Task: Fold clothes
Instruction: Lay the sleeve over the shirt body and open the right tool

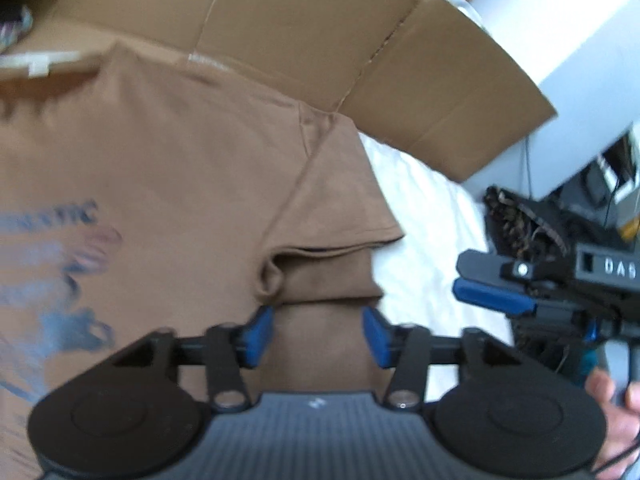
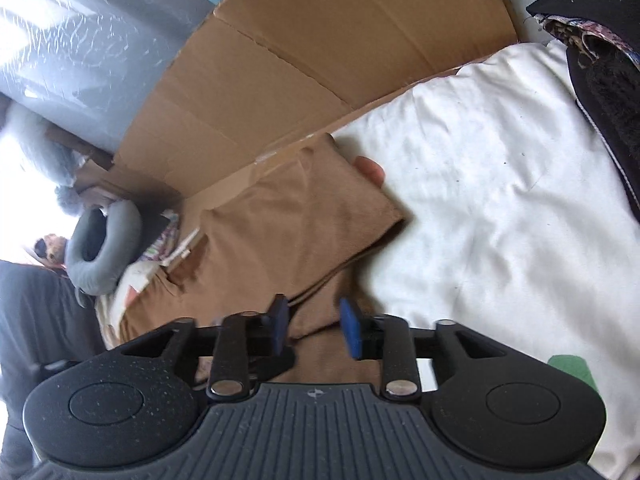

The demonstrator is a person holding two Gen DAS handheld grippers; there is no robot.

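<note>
A brown T-shirt [image 1: 192,168] with a blue print on its chest lies spread on white bedding [image 1: 424,216] and a flattened cardboard sheet [image 1: 312,28]. Its short sleeve [image 1: 340,196] is folded in over the side. My left gripper [image 1: 318,334] hovers over the shirt's side edge, open, its blue pads clear of the cloth. My right gripper [image 2: 314,326] stands open above the same brown shirt [image 2: 288,232] near the folded sleeve, with cloth showing below the gap. In the left wrist view the right gripper [image 1: 488,284] sits to the right, over the bedding.
The cardboard sheet [image 2: 320,48] leans behind the white bedding [image 2: 500,200]. Dark patterned clothes [image 2: 604,80] are piled at the far right. A grey neck pillow [image 2: 102,248] and plastic-wrapped grey bulk [image 2: 88,40] are at the left. A hand [image 1: 616,400] holds the right gripper.
</note>
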